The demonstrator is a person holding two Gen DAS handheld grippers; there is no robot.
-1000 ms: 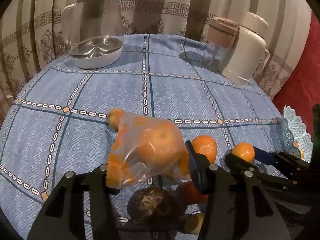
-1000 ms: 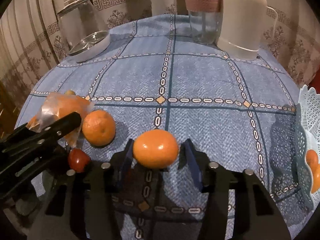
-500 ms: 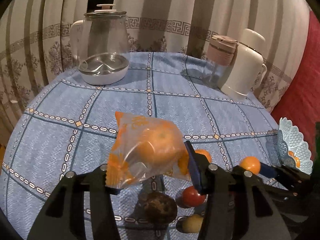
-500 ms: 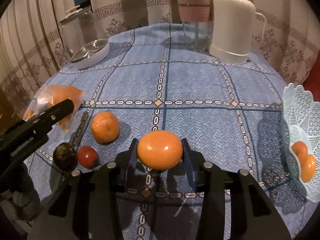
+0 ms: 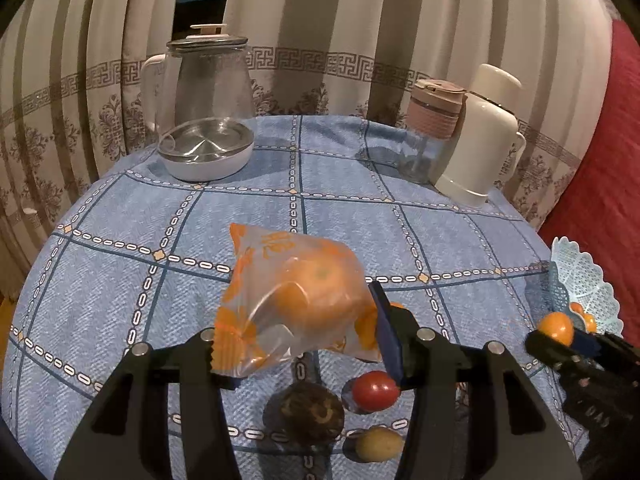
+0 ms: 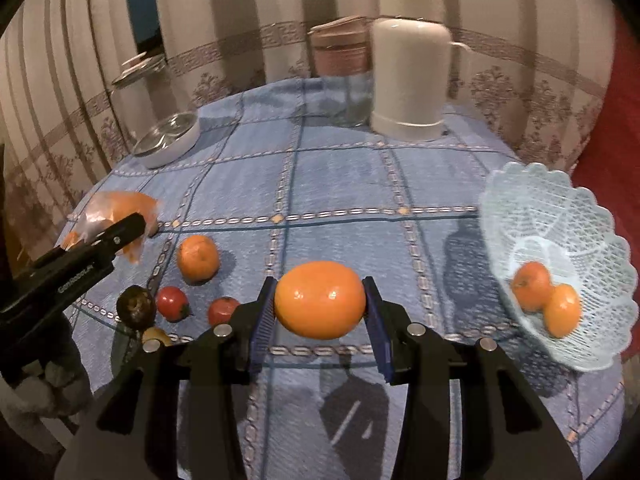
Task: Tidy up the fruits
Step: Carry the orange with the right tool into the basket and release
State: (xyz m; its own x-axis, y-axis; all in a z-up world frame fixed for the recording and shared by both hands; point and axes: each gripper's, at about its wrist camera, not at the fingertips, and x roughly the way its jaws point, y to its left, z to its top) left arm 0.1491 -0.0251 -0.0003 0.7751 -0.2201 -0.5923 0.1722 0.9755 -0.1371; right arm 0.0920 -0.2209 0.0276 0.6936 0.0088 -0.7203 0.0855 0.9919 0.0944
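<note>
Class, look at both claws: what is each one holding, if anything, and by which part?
The left claw holds a plastic bag with an orange inside, gripped at its sides. The right claw holds a bare orange, pinched across its middle.

Round table wore blue checked tablecloth [image 5: 224, 208]. Glass kettle [image 5: 208, 80] with white handle stood on white base [image 5: 206, 154] at far left edge. Clear tumbler with pink lid [image 5: 432, 132] sat at far right edge, touching or just beside cream thermos jug [image 5: 480, 136]. Striped beige curtain [image 5: 360, 32] hung behind table; red fabric [image 5: 600, 168] showed at right.
</note>
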